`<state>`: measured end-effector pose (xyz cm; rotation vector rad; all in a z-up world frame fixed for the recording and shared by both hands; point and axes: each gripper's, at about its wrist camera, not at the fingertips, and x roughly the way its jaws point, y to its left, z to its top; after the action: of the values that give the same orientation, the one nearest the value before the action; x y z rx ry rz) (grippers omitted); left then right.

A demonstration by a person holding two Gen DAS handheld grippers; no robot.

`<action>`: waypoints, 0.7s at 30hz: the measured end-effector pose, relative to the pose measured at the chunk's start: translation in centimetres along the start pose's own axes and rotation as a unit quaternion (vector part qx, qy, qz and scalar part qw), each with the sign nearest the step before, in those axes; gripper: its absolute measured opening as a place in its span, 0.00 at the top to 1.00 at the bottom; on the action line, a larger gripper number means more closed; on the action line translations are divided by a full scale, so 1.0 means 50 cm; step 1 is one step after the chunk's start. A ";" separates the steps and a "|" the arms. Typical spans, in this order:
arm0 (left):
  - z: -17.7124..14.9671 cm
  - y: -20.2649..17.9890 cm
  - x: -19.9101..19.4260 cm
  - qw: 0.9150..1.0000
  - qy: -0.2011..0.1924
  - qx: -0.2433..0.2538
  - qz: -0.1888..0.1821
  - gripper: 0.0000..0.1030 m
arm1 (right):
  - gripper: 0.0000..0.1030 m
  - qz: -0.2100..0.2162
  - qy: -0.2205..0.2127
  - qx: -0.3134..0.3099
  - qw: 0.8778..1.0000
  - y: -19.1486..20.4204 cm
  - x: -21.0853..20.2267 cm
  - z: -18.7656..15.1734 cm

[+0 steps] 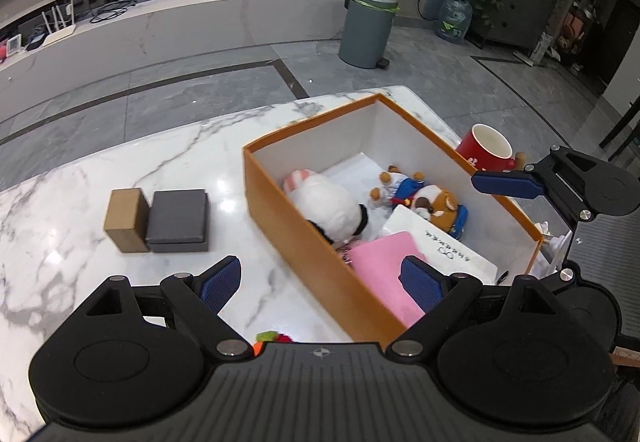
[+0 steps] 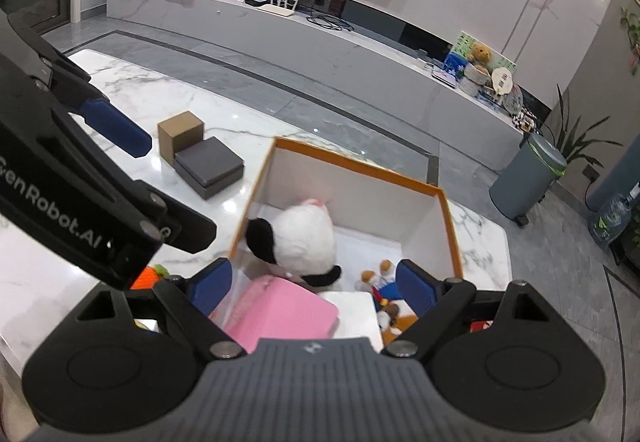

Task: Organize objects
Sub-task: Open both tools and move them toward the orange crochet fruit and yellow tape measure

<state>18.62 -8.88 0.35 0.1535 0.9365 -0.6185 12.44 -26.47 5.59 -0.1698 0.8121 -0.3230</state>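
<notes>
Our jaws stood wide and empty on both the left gripper (image 1: pixel 320 284) and the right gripper (image 2: pixel 314 288).

From the left wrist, the orange cardboard box (image 1: pixel 316 242) sat on the white marble table (image 1: pixel 160 169), already holding a white-and-black plush toy (image 1: pixel 328 207), a small brown plush dog (image 1: pixel 434 203) and a pink flat pouch (image 1: pixel 380 274), so we judged sorting well along. A tan cardboard block (image 1: pixel 126 219) and grey lidded box (image 1: pixel 178 219) waited outside, touching.

Only this view showed the red mug (image 1: pixel 486 147); the right wrist view showed more of an orange toy (image 2: pixel 146 276) beside the box.
</notes>
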 end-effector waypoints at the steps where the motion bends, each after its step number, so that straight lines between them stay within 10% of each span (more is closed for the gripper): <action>1: -0.004 0.008 -0.002 1.000 -0.001 -0.002 -0.001 0.00 | 0.13 0.001 -0.001 -0.002 1.000 0.007 -0.001 0.003; 21: -0.146 0.152 -0.023 0.999 -0.037 -0.011 -0.002 0.00 | 0.14 0.057 -0.060 -0.006 0.997 0.185 -0.013 -0.032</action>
<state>17.20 0.65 -4.14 0.1094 0.8718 -0.6129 12.84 -17.61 2.43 -0.1523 0.7028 -0.1979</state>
